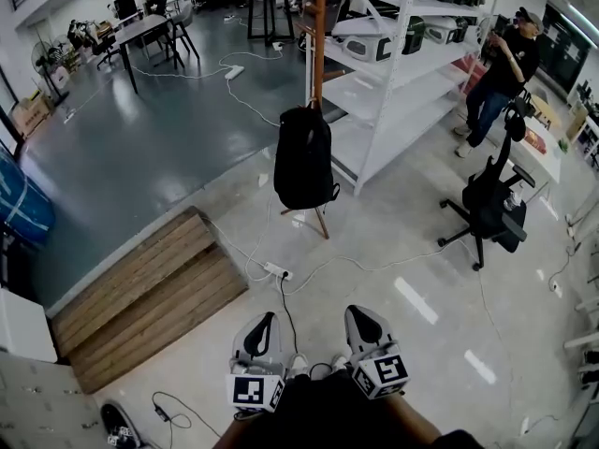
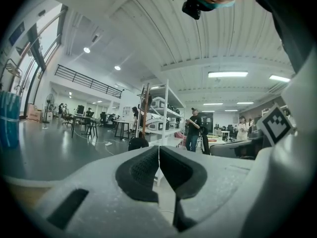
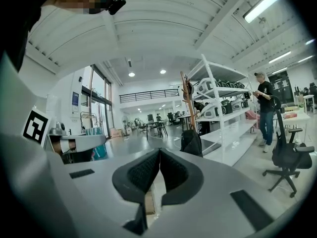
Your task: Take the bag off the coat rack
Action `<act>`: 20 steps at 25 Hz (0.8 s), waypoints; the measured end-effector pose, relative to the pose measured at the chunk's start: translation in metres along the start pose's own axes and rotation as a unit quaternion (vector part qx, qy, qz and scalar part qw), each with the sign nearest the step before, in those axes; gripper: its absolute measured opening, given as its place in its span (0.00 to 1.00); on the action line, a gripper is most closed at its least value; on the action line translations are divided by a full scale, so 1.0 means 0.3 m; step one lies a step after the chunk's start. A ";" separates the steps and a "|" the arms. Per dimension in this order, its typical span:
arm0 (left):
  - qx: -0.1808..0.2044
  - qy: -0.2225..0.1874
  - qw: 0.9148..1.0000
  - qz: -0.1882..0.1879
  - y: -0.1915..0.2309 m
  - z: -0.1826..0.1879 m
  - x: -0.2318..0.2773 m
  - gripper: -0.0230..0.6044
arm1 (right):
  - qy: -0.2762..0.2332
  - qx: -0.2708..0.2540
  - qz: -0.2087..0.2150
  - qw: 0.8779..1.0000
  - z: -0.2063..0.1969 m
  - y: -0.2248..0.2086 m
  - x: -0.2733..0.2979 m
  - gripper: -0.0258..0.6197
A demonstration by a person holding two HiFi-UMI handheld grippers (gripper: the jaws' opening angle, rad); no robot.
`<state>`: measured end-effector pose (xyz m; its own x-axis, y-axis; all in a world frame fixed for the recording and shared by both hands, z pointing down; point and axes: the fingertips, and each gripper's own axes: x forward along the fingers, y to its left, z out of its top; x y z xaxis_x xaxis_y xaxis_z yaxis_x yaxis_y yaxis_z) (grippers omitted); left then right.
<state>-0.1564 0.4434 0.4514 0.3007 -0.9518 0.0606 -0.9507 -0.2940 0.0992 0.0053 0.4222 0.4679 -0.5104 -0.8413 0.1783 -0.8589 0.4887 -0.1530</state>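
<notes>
A black backpack (image 1: 304, 159) hangs low on a wooden coat rack (image 1: 318, 36) that stands on the floor ahead of me, beside the white shelving. My left gripper (image 1: 267, 321) and right gripper (image 1: 360, 316) are held close to my body near the bottom of the head view, well short of the bag, both shut and empty. In the left gripper view the backpack (image 2: 138, 143) shows small and far off beyond the closed jaws. The right gripper view has the backpack (image 3: 191, 143) and the rack's pole (image 3: 188, 105) ahead, slightly right of the jaws.
White shelving (image 1: 393, 73) with machines stands right of the rack. A black office chair (image 1: 491, 204) and a person (image 1: 501, 73) are at the right. A wooden platform (image 1: 140, 293) lies at the left. Cables and a power strip (image 1: 277, 271) cross the floor between me and the rack.
</notes>
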 end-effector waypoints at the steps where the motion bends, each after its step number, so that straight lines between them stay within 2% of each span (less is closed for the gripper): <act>1: 0.000 0.000 1.000 -0.003 0.015 0.002 -0.002 0.07 | 0.000 -0.002 -0.004 1.000 -0.001 0.012 0.009 0.06; 12: -0.007 0.000 1.000 -0.022 0.146 -0.005 0.014 0.07 | 0.002 0.008 -0.027 1.000 -0.039 0.090 0.101 0.06; 20: -0.013 0.010 0.999 -0.029 0.187 -0.036 0.119 0.07 | 0.004 0.013 -0.034 0.999 -0.046 0.034 0.197 0.06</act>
<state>-0.1981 0.3940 0.4697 0.3576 -0.9309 0.0747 -0.9292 -0.3467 0.1280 -0.0342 0.3807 0.4901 -0.4518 -0.8701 0.1972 -0.8901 0.4246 -0.1659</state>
